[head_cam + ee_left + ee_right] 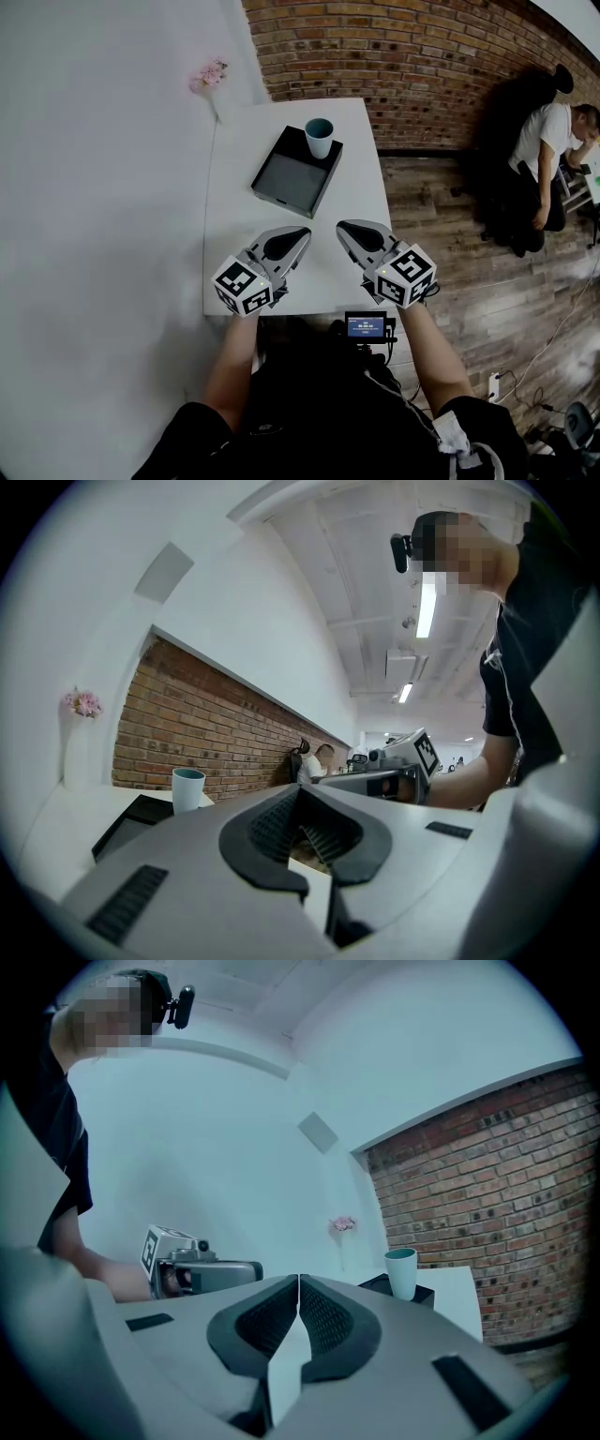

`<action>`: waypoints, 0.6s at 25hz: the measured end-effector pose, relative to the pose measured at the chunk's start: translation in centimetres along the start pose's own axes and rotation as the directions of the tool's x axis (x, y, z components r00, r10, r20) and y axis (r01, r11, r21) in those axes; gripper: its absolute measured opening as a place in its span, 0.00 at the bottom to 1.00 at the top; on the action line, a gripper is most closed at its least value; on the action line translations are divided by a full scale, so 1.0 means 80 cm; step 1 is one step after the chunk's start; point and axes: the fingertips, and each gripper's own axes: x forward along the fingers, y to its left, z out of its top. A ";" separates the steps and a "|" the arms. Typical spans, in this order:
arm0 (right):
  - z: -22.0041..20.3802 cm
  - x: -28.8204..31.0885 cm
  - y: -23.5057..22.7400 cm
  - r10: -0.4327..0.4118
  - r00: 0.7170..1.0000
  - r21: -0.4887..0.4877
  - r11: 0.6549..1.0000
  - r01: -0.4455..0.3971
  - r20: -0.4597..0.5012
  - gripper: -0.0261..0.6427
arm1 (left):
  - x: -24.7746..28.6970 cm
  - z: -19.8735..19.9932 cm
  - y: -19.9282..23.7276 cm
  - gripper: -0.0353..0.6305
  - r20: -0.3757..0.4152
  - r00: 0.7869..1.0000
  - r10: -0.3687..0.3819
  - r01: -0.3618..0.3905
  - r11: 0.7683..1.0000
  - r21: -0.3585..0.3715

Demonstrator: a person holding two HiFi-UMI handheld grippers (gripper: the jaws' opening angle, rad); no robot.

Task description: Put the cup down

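Cup [319, 137], pale blue and upright, stood at the far right corner of the black tray [286, 183], touched by neither tool. The tray lay toward the far end of the white table [234, 197]. On the near side of the tray, well apart from it, the left tool [300, 232] and the right tool [343, 227] were held side by side above the table's near part, their tips angled toward each other. Each tool's jaws were pressed fully together with nothing between them. Beyond the tray and to its left, a small pink flower [208, 75] stood against the white wall. Behind the tray ran a brick wall [403, 56], and far to the tray's right a person [553, 141] sat leaning forward on the wooden floor [450, 244].
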 end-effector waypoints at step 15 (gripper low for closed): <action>-0.001 0.002 -0.001 0.006 1.000 -0.031 1.000 -0.006 -0.008 0.07 | 0.007 0.001 0.001 0.06 -0.007 1.000 0.000 0.000 1.000 0.011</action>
